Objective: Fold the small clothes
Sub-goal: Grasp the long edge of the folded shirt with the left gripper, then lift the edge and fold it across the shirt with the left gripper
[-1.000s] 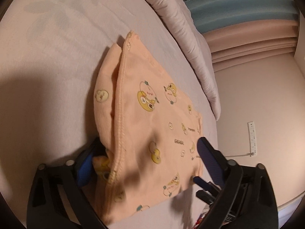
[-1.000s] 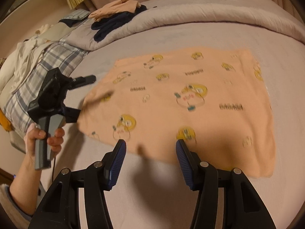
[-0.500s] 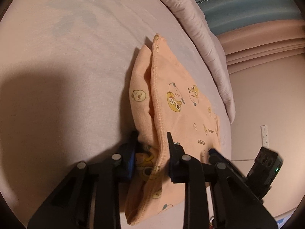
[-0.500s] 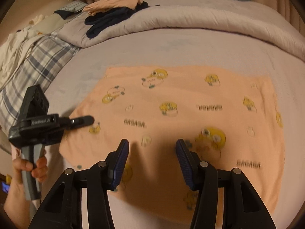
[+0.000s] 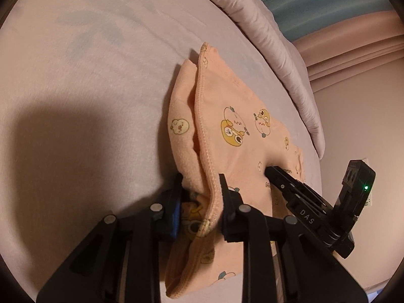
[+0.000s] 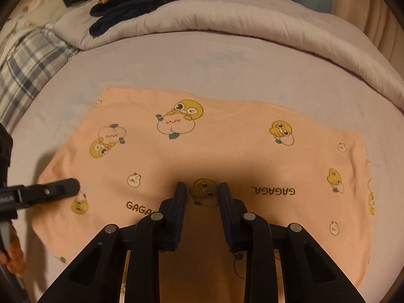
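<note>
while the left wrist view looks down along its own fingers, the left tool (image 5: 199, 197) sits low in the middle of the frame, clamped on the stitched edge of the peach garment (image 5: 234, 136), with a bunched fold of cloth squeezed between the two pads. its jaws have just been closing and the fabric is clearly pinched now. the garment runs from the bottom centre up toward the middle of the frame, lying on the pale lilac bed sheet (image 5: 88, 80). the rolled duvet (image 5: 272, 43) curves along the upper right. the right tool (image 5: 271, 170) pokes in from the lower right with its tip resting on the cloth, a small green light glowing on its body.

in the right wrist view the garment (image 6: 227, 139) is spread flat across the middle of the frame, printed with yellow cartoon critters and "gagaga" lettering. the right tool (image 6: 202, 189) is at bottom centre, right over the cloth near its lower edge, jaws just been closing to a narrow gap. can't tell whether the pads have actually caught any fabric. the left tool (image 6: 73, 185) reaches in from the left edge, tip on the garment's left side, with a hand (image 6: 12, 260) in the lower left corner. dark clothes (image 6: 131, 7) sit on the duvet (image 6: 252, 25) along the top, and a plaid blanket (image 6: 30, 63) is at upper left.
</note>
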A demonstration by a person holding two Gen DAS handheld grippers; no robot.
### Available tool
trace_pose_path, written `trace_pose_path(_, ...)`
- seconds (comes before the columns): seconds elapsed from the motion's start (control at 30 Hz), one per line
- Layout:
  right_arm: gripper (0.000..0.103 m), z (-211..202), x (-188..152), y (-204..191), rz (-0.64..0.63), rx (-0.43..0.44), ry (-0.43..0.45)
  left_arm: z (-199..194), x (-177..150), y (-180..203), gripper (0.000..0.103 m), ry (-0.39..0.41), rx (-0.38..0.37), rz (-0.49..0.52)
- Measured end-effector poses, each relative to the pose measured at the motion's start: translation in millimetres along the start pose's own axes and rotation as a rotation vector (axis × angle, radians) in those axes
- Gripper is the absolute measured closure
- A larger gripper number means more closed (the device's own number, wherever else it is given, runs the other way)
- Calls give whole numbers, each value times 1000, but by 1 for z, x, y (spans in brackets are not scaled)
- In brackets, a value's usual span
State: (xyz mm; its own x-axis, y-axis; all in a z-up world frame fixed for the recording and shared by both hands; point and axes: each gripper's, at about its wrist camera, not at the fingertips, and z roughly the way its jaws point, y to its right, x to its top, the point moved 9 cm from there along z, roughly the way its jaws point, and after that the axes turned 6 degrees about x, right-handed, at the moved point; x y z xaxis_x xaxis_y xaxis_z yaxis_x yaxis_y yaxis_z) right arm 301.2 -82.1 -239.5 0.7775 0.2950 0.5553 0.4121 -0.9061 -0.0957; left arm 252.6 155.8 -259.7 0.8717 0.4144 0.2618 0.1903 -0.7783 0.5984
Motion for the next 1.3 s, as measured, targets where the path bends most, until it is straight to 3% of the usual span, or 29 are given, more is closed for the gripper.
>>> trace_pose_path(0.17,74,-11,-2,0,30,31,-7,0,-1,0,79,-1,4,4)
trace_pose_path(0.47,74,-22,-34,-19,-112,-7,-19,1,0,1,79,6,2,1)
trace_pose_path(0.9,74,-34,-49,-19,-115,19,-21,0,0,0,78,6,10,12)
trace_pose_path(1.17,74,-37,-47,-17,-59,66,-23,-5,-1,6,81,11,46,15)
trace_pose_path(1.3,74,-53,-37,-14,7,134,34,-12,-1,12,82,28,43,27)
